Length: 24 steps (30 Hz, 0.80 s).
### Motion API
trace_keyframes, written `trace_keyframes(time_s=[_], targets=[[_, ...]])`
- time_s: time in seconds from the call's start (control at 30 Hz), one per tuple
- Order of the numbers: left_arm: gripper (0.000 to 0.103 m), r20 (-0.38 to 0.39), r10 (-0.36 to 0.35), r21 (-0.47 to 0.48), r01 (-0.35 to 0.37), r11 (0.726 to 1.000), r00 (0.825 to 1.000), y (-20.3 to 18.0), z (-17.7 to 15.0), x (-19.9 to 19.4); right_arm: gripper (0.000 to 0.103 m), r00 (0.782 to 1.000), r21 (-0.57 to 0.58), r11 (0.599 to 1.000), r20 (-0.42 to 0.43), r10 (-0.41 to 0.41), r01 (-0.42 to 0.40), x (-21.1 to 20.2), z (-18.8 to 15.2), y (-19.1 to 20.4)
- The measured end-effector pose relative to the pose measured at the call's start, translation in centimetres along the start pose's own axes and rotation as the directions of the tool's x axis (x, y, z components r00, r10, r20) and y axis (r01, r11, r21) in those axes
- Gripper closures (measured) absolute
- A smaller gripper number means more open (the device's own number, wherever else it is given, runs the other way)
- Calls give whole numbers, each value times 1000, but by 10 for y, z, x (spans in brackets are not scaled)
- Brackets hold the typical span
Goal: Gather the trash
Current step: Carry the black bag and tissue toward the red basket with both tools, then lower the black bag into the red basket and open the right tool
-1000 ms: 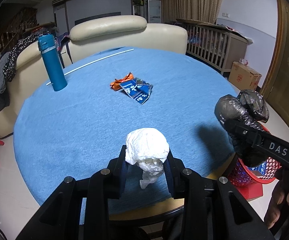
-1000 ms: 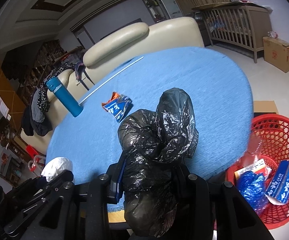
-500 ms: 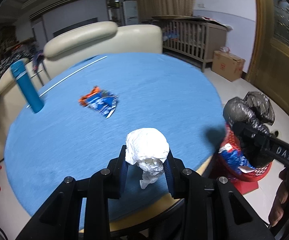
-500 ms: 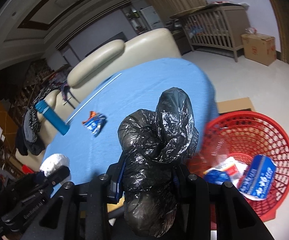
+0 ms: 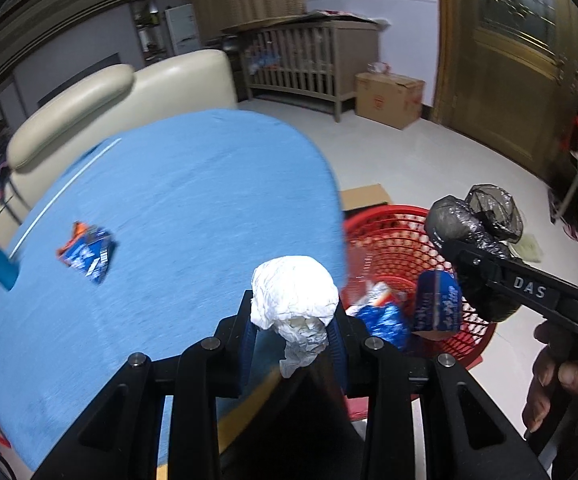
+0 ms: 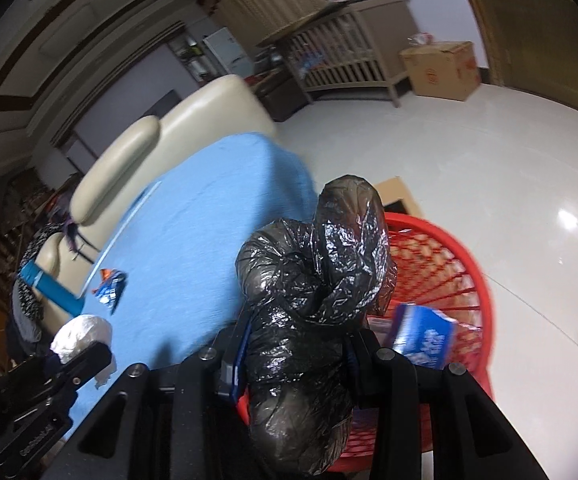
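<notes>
In the left wrist view, our left tongs [image 5: 294,334] were clamped on the crumpled white paper wad [image 5: 294,300], light and soft, pinched at its narrow lower part, just beside the red mesh basket [image 5: 393,240].

In the right wrist view, our right tongs [image 6: 295,354] gripped the crinkly black plastic bag [image 6: 313,288] about its middle, limp and slippery, above the basket's rim; a blue wrapper [image 6: 109,286] lay on the blue cloth counter [image 6: 209,216], well apart from the basket.

Crinkled glossy black plastic bag [image 6: 313,292], crumpled matt white paper wad [image 5: 293,304] (creased), red plastic mesh basket [image 5: 393,240], blue cloth tablecover [image 5: 177,208].
</notes>
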<state>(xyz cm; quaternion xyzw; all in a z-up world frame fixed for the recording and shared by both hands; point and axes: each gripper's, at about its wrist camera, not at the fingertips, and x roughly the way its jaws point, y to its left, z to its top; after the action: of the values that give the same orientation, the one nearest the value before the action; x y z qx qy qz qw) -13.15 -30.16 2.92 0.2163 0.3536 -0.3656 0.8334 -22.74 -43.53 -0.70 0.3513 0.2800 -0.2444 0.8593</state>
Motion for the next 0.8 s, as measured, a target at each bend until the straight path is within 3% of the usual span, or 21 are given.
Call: trace_keyframes(time_s=[0.23, 0.5, 0.6, 0.8], targets=[[68, -28, -50, 51, 51, 997, 998, -32, 7, 20, 63, 997, 21, 998, -56, -62, 63, 11, 5, -38], [68, -64, -76, 71, 81, 994, 995, -43, 9, 40, 60, 991, -9, 997, -110, -81, 81, 36, 19, -41], [68, -72, -86, 76, 91, 993, 994, -46, 11, 46, 32, 988, -10, 995, -117, -102, 102, 44, 27, -42], [68, -96, -128, 81, 136, 987, 987, -48, 13, 55, 31, 988, 32, 992, -92, -121, 125, 42, 40, -51]])
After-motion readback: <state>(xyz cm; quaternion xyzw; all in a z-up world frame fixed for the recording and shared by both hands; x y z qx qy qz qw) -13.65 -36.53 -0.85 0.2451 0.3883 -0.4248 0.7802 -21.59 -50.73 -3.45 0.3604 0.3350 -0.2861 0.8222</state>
